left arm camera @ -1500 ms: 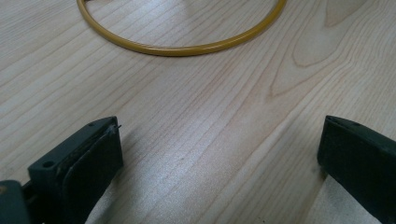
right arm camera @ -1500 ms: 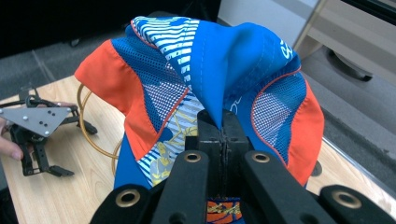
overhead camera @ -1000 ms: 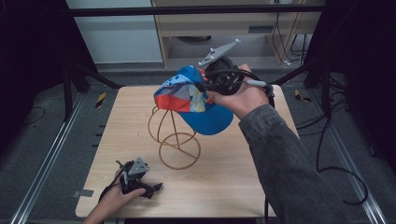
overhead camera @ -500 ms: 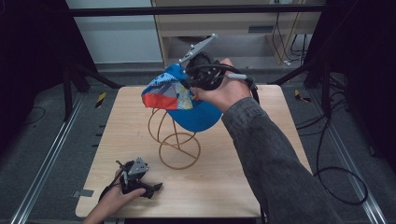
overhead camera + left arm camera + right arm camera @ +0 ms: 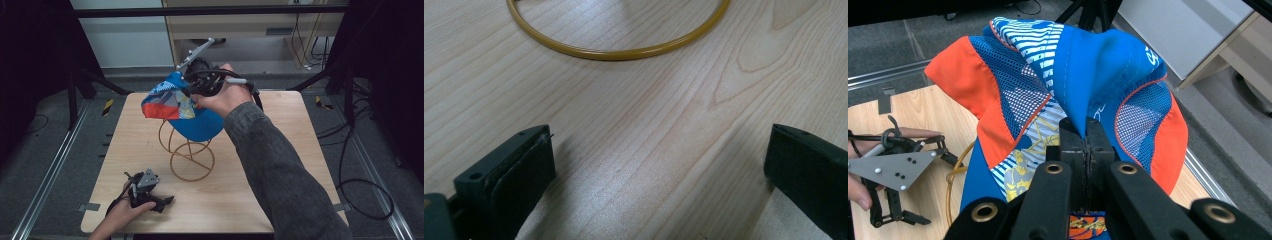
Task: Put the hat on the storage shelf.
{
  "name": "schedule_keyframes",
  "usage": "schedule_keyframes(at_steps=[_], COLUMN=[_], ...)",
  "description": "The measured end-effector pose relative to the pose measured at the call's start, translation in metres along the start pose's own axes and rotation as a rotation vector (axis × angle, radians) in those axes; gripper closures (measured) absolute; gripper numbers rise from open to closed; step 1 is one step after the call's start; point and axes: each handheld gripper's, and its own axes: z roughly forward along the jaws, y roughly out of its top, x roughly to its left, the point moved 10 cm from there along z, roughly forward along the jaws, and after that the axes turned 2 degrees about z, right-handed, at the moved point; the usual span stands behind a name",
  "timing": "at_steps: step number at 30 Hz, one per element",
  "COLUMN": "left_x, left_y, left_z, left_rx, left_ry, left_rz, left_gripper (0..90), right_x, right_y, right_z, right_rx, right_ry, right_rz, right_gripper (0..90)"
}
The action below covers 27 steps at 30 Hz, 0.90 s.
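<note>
- Cap (image 5: 192,112), blue with orange and striped mesh panels, hangs over the top of the gold wire stand (image 5: 186,150) near mid-table; whether it touches the wire I cannot tell.
- My right gripper (image 5: 192,90) sits at about 12 o'clock from the stand's base ring, above the table (image 5: 280,150), jaws pressed together on a pinched fold of the cap's blue fabric.
- In the right gripper view the fabric rises in a ridge from between my jaws, orange panels falling to either side.
- My left gripper (image 5: 150,197) rests at about 7 o'clock from the stand, near the table's front edge, well apart from the cap.
- Its jaws stand wide apart with bare wood between them.
- In the left gripper view the stand's base ring (image 5: 619,47) lies ahead at 12 o'clock, flat on the wood.
</note>
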Motion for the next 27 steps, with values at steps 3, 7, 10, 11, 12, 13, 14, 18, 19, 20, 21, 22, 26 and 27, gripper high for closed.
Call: schedule_keyframes(at_steps=[3, 7, 10, 11, 12, 13, 14, 18, 19, 20, 21, 22, 26, 27], left_x=[0.0, 0.0, 0.0, 0.0, 0.0, 0.0, 0.0, 0.0, 0.0, 0.0, 0.0, 0.0, 0.0, 0.0], left_y=[0.0, 0.0, 0.0, 0.0, 0.0, 0.0, 0.0, 0.0, 0.0, 0.0, 0.0, 0.0, 0.0, 0.0], left_z=[0.0, 0.0, 0.0, 0.0, 0.0, 0.0, 0.0, 0.0, 0.0, 0.0, 0.0, 0.0, 0.0, 0.0], left_rx=[-0.001, 0.0, 0.0, 0.0, 0.0, 0.0, 0.0, 0.0, 0.0, 0.0, 0.0, 0.0, 0.0, 0.0], left_ry=[0.001, 0.0, 0.0, 0.0, 0.0, 0.0, 0.0, 0.0, 0.0, 0.0, 0.0, 0.0, 0.0, 0.0], left_rz=[-0.001, 0.002, 0.002, 0.002, 0.002, 0.001, 0.002, 0.001, 0.001, 0.002, 0.002, 0.002, 0.002, 0.002], left_gripper=[0.0, 0.0, 0.0, 0.0, 0.0, 0.0, 0.0, 0.0, 0.0, 0.0, 0.0, 0.0, 0.0, 0.0], right_x=[0.003, 0.007, 0.01, 0.011, 0.011, 0.011, 0.011, 0.013, 0.013, 0.013, 0.014, 0.015, 0.017, 0.017], right_y=[0.001, 0.001, 0.001, 0.001, 0.001, 0.001, 0.0, -0.002, -0.002, -0.002, -0.002, -0.001, -0.001, -0.001], right_z=[0.006, 0.014, 0.018, 0.019, 0.021, 0.022, 0.024, 0.03, 0.031, 0.032, 0.033, 0.034, 0.036, 0.037], right_rx=[0.004, 0.012, 0.012, 0.015, 0.019, 0.018, 0.016, 0.027, 0.023, 0.028, 0.029, 0.027, 0.029, 0.028], right_ry=[0.008, 0.023, 0.035, 0.036, 0.033, 0.037, 0.04, 0.05, 0.052, 0.053, 0.053, 0.055, 0.061, 0.06], right_rz=[0.001, -0.006, -0.006, -0.008, -0.011, -0.006, 0.0, 0.006, 0.005, 0.005, 0.004, 0.004, 0.002, 0.003], right_gripper=[89.8, 89.8, 89.8, 89.8, 89.8, 89.7, 89.7, 89.7, 89.7, 89.7, 89.6, 89.6, 89.6, 89.6])
